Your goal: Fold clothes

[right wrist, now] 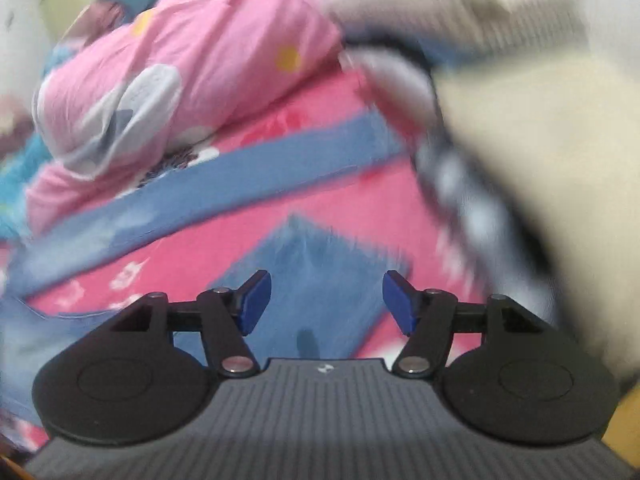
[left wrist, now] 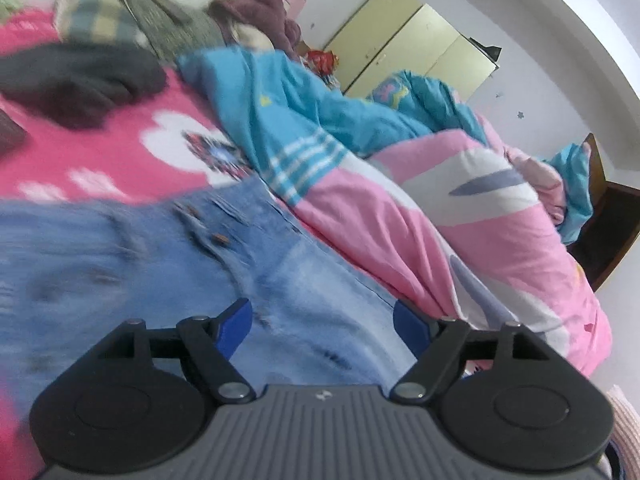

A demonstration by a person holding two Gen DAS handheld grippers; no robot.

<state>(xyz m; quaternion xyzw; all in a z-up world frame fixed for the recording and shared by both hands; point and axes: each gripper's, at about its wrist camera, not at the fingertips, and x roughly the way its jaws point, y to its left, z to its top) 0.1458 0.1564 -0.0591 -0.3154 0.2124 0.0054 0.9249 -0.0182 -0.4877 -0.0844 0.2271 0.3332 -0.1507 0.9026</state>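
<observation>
Light blue ripped jeans [left wrist: 168, 264] lie spread on a hot-pink bedsheet [left wrist: 120, 152], waistband and buttons toward the middle of the left wrist view. My left gripper [left wrist: 323, 322] hovers open just above the denim, nothing between its blue pads. In the blurred right wrist view the jeans [right wrist: 320, 272] show as two legs, one running diagonally up to the right [right wrist: 248, 176]. My right gripper [right wrist: 326, 302] is open over the nearer leg end, holding nothing. A person's cream sleeve [right wrist: 520, 128] with the other gripper blurs across the upper right.
A pink and blue quilt [left wrist: 440, 216] is heaped along the right of the bed. A dark garment [left wrist: 80, 80], checked and patterned clothes [left wrist: 120, 12] lie further back. Yellow cabinet doors [left wrist: 416, 48] stand against the wall; a dark wooden bed end [left wrist: 612, 232] is at the right.
</observation>
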